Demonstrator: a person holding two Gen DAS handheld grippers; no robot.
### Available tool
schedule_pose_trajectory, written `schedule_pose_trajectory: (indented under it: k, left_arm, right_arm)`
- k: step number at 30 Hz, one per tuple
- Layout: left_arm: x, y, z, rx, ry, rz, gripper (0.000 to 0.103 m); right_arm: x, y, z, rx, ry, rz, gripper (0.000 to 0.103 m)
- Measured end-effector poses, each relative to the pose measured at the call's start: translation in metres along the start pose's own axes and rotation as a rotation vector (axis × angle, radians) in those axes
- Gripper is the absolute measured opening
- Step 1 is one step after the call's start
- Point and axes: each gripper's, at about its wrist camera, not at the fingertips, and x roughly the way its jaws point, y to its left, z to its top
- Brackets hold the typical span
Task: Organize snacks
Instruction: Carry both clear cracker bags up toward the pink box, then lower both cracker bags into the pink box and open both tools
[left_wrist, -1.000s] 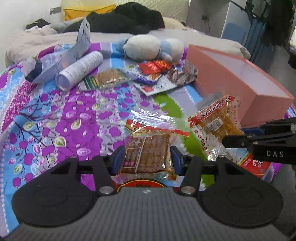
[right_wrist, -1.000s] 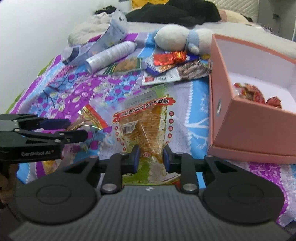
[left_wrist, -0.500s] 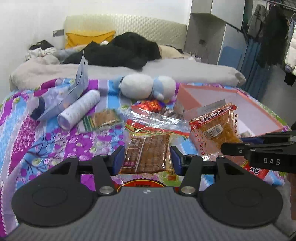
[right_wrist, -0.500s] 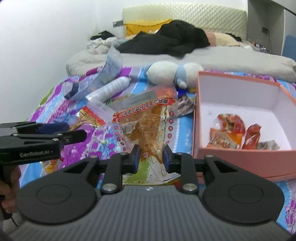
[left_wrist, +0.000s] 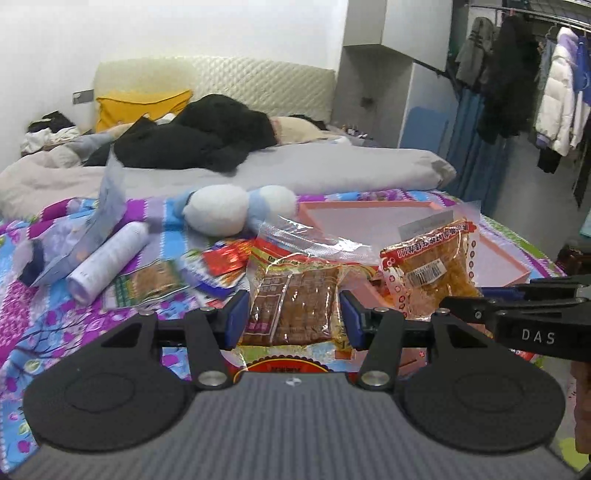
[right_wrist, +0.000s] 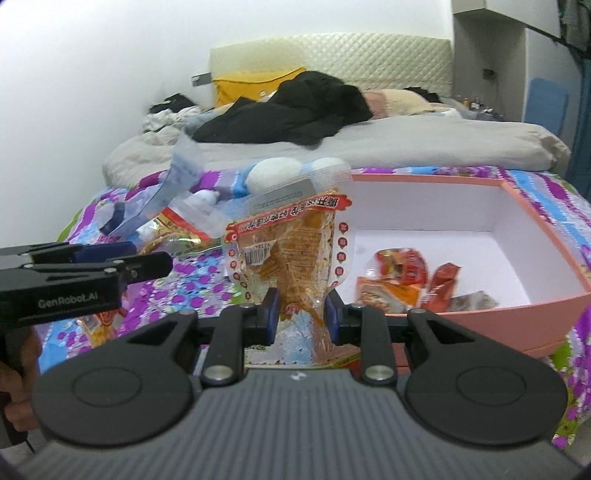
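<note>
My left gripper (left_wrist: 291, 317) is shut on a clear packet of brown biscuits (left_wrist: 295, 306) and holds it above the bedspread. My right gripper (right_wrist: 301, 314) is shut on a clear bag of orange snacks (right_wrist: 291, 254), lifted next to the pink box (right_wrist: 535, 314). The same bag (left_wrist: 432, 269) and the right gripper (left_wrist: 517, 317) show at the right of the left wrist view. The box (left_wrist: 491, 254) holds several red and orange snack packets (right_wrist: 402, 280). The left gripper (right_wrist: 92, 273) shows at the left of the right wrist view.
Loose snack packets (left_wrist: 147, 280), a white cylinder (left_wrist: 107, 262), a tall blue-white pouch (left_wrist: 92, 232) and a plush toy (left_wrist: 236, 210) lie on the purple floral bedspread (left_wrist: 37, 314). Black clothes (left_wrist: 199, 136) and a yellow pillow (left_wrist: 140, 107) are at the bed's head.
Both grippers have risen with their packets off the bedspread and tilted up, moving towards the pink box, whose inside now shows in the right wrist view.
</note>
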Motion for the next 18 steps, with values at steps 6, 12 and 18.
schedule_pose_trajectory:
  k: [6,12,18]
  left_arm:
    - [0.012,-0.027,0.010,0.013,-0.012,-0.051,0.058]
    - [0.035,-0.046,0.023,0.013,-0.010,-0.095,0.058]
    - [0.071,-0.059,0.049,-0.007,-0.001,-0.139,0.058]
  right_arm:
    - [-0.013,-0.026,-0.001,0.021,-0.031,-0.054,0.029]
    - [-0.018,-0.059,-0.001,0.048,-0.053,-0.118,0.029]
    - [-0.007,-0.101,0.007,0.075,-0.066,-0.170,0.029]
